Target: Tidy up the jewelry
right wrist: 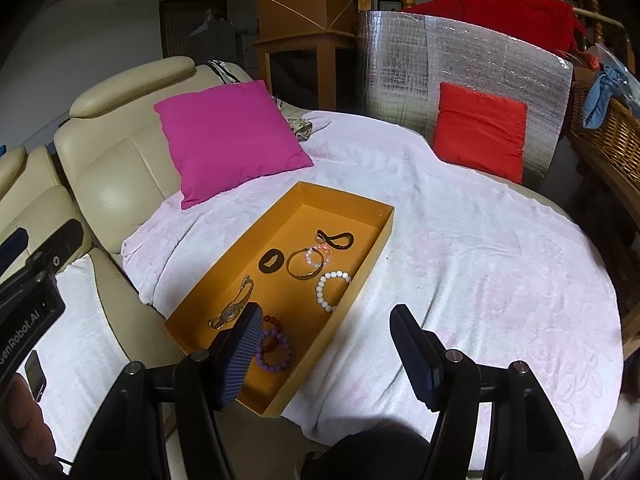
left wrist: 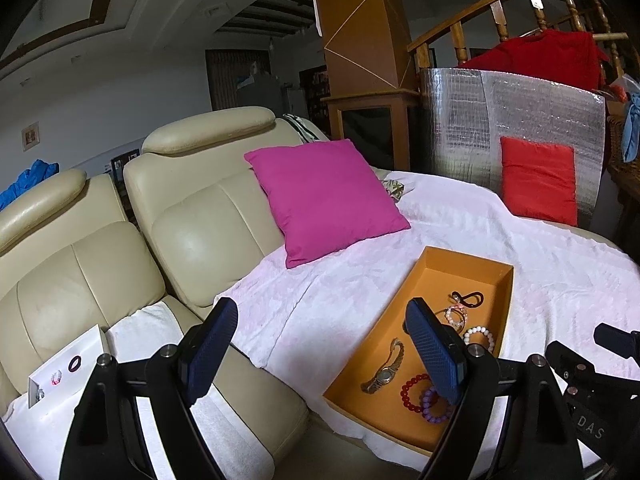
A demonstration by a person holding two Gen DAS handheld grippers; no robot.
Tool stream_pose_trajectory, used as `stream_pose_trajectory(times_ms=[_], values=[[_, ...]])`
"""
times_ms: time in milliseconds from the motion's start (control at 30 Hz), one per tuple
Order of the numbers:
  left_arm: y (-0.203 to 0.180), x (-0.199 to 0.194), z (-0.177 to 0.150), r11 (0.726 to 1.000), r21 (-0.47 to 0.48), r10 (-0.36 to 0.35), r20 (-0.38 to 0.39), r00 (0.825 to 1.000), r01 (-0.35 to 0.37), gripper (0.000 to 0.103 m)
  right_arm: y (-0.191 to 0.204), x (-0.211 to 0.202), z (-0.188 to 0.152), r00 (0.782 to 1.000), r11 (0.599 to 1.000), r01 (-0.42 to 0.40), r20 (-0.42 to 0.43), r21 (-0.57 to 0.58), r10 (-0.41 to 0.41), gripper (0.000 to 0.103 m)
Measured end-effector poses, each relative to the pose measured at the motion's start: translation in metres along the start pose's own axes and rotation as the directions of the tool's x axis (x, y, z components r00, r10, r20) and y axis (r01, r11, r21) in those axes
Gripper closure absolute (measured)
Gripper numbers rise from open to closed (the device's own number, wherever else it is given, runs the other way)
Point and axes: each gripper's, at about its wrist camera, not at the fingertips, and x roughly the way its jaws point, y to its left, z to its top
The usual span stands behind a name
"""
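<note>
So the orange box (right wrist: 362, 252) sits on the pink blanket (right wrist: 460, 260) over the sofa, already holding most of the haul: a watch (right wrist: 234, 308), gold bangle (right wrist: 302, 266), white bead bracelet (right wrist: 330, 290), plus red and purple ones near the front. Both the left tongs (left wrist: 320, 352) and right tongs (right wrist: 324, 354) are spread wide with nothing in them. Left over on a white card (left wrist: 66, 372) on the sofa seat: a dark ring (left wrist: 74, 363) and a couple of tiny pieces. I'd guess they're light, hard and slippery, so pinch across the band, gently, or they'll skitter off.
</note>
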Motion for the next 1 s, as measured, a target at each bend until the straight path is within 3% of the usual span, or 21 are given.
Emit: stream_pose_trajectory(times_ms=[667,1000], values=[[0.003,0.031,0.002,0.999,-0.006,0.038,-0.04,0.999,-0.038,0.017,0.014,0.038,0.014,0.999,0.999,-0.043,-0.027,-0.029,0.042,0.033],[-0.013,0.038,0.005,0.999,0.024,0.034,-0.042,0.999,-0.033,0.017,-0.001,0.05,0.019,0.997,0.997,-0.071,-0.034,-0.013,0.071,0.033]])
